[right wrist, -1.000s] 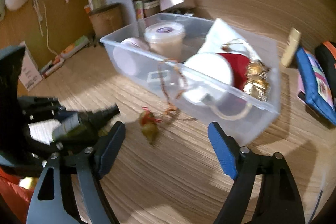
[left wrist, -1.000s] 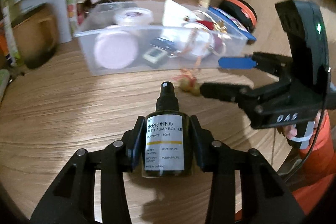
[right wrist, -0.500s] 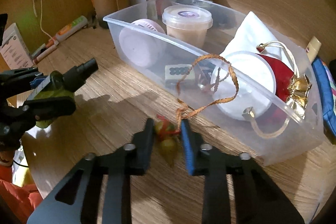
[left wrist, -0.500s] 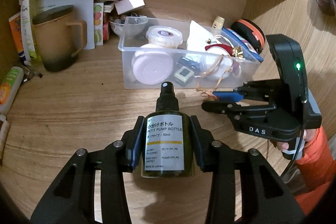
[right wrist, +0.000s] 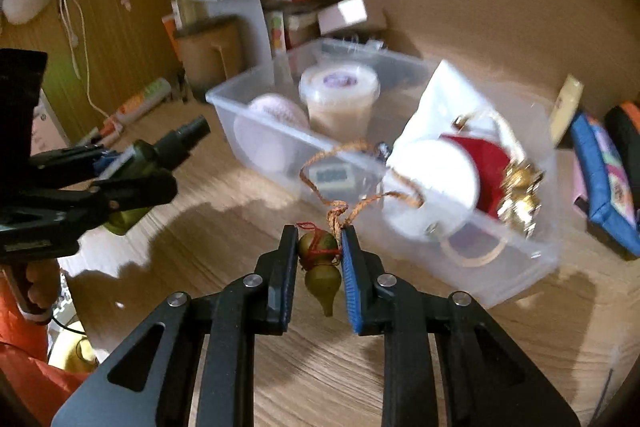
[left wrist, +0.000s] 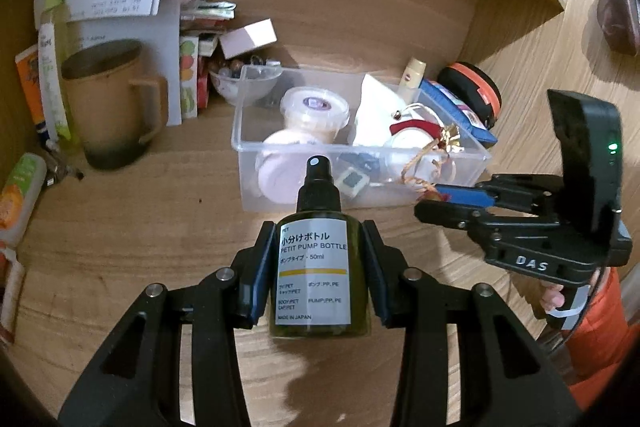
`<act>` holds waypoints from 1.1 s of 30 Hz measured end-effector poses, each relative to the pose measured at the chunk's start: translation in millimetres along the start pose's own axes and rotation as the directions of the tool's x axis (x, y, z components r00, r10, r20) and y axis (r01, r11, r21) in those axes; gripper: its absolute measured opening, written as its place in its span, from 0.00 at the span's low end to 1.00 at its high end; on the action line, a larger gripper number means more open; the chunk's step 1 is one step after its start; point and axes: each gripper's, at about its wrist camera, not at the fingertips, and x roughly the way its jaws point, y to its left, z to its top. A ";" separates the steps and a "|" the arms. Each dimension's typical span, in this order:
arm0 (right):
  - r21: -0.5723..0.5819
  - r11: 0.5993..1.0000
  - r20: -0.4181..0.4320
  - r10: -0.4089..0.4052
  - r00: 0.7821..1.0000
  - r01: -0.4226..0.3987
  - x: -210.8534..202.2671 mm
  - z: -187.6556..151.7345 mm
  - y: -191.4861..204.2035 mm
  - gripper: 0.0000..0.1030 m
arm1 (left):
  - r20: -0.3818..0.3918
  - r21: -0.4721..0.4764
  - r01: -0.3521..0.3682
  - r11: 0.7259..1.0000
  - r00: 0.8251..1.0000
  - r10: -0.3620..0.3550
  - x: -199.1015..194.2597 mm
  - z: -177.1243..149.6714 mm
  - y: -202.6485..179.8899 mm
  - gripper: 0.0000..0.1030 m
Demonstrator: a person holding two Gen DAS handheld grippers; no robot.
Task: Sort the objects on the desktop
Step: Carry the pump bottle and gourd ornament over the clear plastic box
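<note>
Claws angle down over the desk: left claw (left wrist: 316,267) pinching pump bottle (left wrist: 318,279), right claw (right wrist: 320,259) apparently pinching gourd charm (right wrist: 322,267).

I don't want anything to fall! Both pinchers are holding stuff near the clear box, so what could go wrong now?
The right gripper pinches a little gourd charm, and its orange cord loops in front of the clear box. Lifting it might snag the cord on the rim and tug the box. The left gripper holds a pump bottle close beside the right one, so they might bump.
</note>
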 end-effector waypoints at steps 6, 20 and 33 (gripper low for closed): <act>-0.020 1.000 0.059 -0.003 0.998 0.005 -16.1 12.0 2.5 0.18 | 0.017 0.020 -0.007 1.000 1.000 0.006 -2.7 13.1 -5.2 0.40; -0.027 1.000 0.202 0.019 0.979 -0.014 -48.5 39.0 3.9 0.18 | 0.084 0.023 0.007 1.000 0.996 -0.009 -8.0 48.7 -8.3 0.40; 0.071 0.997 0.224 -0.026 0.974 0.010 -41.7 62.2 -35.0 0.18 | 0.062 0.065 0.059 0.996 0.996 -0.063 18.3 82.6 -23.1 0.40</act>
